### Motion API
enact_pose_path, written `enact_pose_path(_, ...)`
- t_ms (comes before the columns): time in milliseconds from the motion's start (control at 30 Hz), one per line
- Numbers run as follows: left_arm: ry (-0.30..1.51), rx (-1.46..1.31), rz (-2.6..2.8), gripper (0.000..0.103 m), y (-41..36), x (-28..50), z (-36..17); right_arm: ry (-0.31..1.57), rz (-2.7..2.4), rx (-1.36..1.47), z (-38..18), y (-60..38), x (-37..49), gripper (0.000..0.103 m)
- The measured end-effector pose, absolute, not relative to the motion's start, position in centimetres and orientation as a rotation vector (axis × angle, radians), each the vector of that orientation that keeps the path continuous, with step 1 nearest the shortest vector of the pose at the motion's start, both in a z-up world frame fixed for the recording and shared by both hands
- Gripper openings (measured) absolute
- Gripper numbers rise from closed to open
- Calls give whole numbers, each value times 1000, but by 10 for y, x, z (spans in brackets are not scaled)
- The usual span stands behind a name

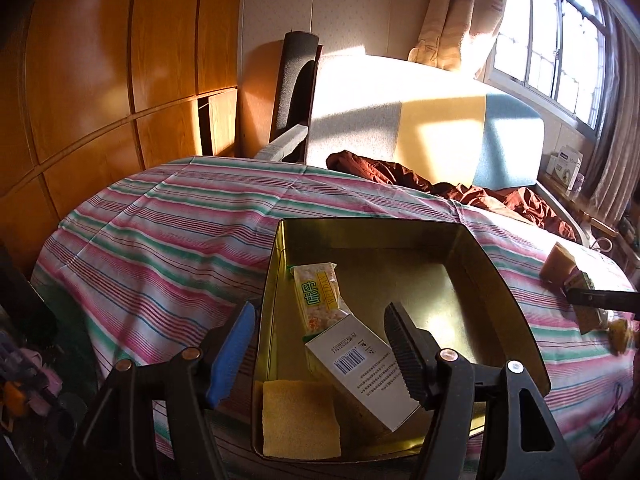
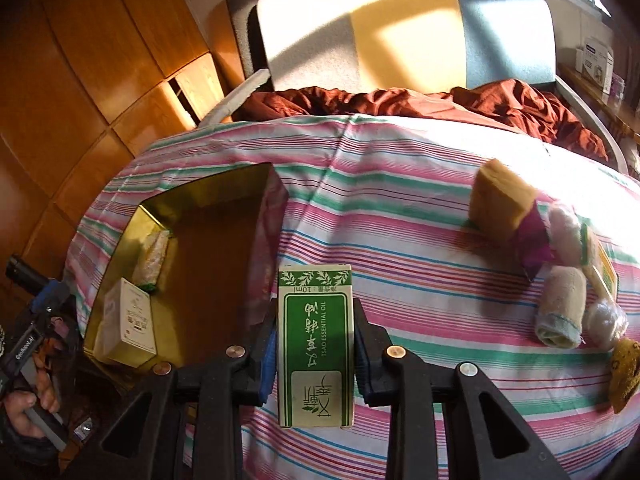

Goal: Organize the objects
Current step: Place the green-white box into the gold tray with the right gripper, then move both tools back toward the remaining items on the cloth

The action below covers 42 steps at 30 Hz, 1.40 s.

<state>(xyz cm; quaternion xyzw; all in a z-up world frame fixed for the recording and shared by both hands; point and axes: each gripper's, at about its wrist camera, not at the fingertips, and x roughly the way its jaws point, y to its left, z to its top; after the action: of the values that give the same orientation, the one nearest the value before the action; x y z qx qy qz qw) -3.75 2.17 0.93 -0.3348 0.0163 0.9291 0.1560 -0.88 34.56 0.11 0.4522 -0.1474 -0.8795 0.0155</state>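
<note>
From the left wrist, the left claw gapes wide and empty over the gold tin on the striped bed, which holds a snack packet, white box and yellow sponge. From the right wrist, the right claw clamps a green essential-oil box above the bedspread, just right of the tin, with a sponge block and rolled cloths further right.

Left gripper hangs over the gold tin on the striped bedspread, jaws spread wide with nothing between them; blue pad sits outside the tin's left wall, black pad over its interior. Inside the tin: snack packet along the left wall, white barcoded box leaning across its near end, yellow sponge in the near-left corner. Right of the tin, well apart, a tan sponge block.
</note>
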Motion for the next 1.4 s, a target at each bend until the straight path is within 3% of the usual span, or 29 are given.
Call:
enact_pose_path(133, 22, -981, 2659, 68, 8, -34, 8, -358, -2641, 1393, 8, 284, -43, 30)
enact_pose_path(333, -15, -1023, 2696, 68, -25, -30, 3, -296, -2560, 1493, -25, 222, -94, 30)
enact_pose_path(567, -97, -1082, 2713, 68, -46, -29, -11, -349, -2479, 1574, -60, 188, -123, 31)
enact_pose_path(600, -101, -1085, 2710, 68, -47, -29, -12, -378, -2464, 1561, -61, 186, -123, 34)
enact_pose_path(733, -104, -1091, 2697, 68, -44, -28, -15, -395, -2448, 1494, -57, 179, -115, 60)
enact_pose_path(1267, -68, -1050, 2660, 78, -24, -17, -10, -307, -2773, 1262, -3, 253, -37, 65)
enact_pose_path(1400, -68, -1048, 2626, 79, -14, -14, -9, -329, -2836, 1269, 0, 288, -17, 79)
